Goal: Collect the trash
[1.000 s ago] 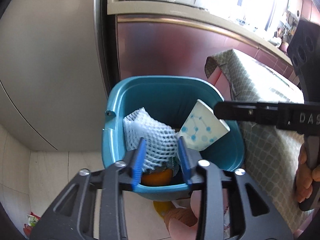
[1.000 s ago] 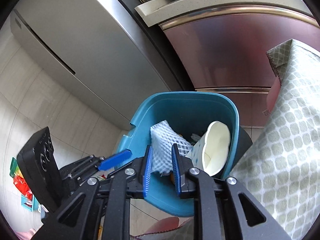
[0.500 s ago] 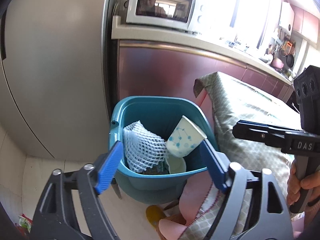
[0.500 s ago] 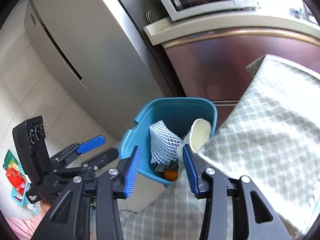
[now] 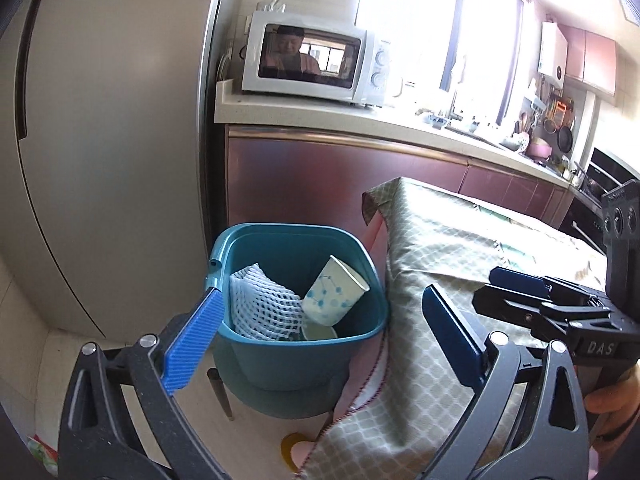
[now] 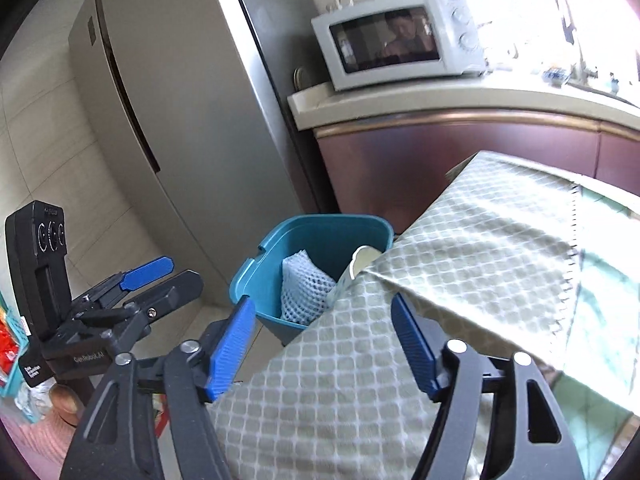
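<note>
Foam net (image 5: pixel 264 308) and paper cup (image 5: pixel 334 294) lie in the bin (image 5: pixel 296 354), beyond both spread, empty tools.

Count on inspection: one teal bin (image 5: pixel 280 354), holding one white foam net sleeve (image 5: pixel 262 306), one paper cup (image 5: pixel 334 294) with a blue dot pattern, and one pale round item (image 5: pixel 318 332) at the bottom that is too hidden to identify. Surroundings: one microwave (image 5: pixel 312 64), one refrigerator (image 5: pixel 108 140), one table under a single checked cloth (image 5: pixel 436 264). Handheld tools number two, the left gripper (image 5: pixel 320 338) and the right gripper (image 6: pixel 324 342), each with two blue-padded fingers spread apart, four pads in all.
</note>
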`<state>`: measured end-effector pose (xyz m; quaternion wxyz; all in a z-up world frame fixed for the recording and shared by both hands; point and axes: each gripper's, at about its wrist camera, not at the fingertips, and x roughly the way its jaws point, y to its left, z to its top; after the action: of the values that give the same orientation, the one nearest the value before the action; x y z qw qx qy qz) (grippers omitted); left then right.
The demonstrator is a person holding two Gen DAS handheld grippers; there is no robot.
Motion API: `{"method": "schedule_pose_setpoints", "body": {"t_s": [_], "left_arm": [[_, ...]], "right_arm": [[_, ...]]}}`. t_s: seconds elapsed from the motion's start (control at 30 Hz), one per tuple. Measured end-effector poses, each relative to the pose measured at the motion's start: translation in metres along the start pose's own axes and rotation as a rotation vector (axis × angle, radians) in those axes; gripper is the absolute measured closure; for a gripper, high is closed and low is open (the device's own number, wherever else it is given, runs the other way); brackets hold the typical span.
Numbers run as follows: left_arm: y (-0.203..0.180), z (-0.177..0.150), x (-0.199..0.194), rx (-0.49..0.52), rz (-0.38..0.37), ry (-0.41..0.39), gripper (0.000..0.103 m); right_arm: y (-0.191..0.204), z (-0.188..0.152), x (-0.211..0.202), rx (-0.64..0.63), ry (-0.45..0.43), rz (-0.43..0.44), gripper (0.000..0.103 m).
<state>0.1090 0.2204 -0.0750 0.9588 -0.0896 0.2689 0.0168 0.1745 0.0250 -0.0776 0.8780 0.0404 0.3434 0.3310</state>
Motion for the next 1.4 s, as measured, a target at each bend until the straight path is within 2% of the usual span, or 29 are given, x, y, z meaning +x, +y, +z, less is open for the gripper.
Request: {"method": "schedule_pose_setpoints", "body": {"t_s": [0.23,0.4,0.63,0.93,1.4], "left_arm": [[-0.022,-0.012,-0.025,-0.022,-0.012,-0.06,0.006],[-0.053,-0.021,-0.042,0.025,-0.001,-0.11,0.006],[-0.094,-0.023,-0.069,0.09,-0.008,-0.2,0.006],[-0.13,-0.028,-0.086,0.128,-0.031,-0.238,0.006],[-0.154,-0.032,-0.092,0.16,-0.054,-0.257,0.006]], "right_arm": [[-0.002,-0.023,-0.048,-0.023,-0.114,-0.119,0.015],[-0.011,-0.041,-0.086,-0.018,-0.199,-0.234,0.008],[-0.023,-0.062,-0.132,-0.011,-0.304,-0.371,0.007],[-0.042,-0.084,-0.179,0.035,-0.393,-0.49,0.007],[-0.043,-0.099,-0.209,0.038,-0.459,-0.568,0.007]]}}
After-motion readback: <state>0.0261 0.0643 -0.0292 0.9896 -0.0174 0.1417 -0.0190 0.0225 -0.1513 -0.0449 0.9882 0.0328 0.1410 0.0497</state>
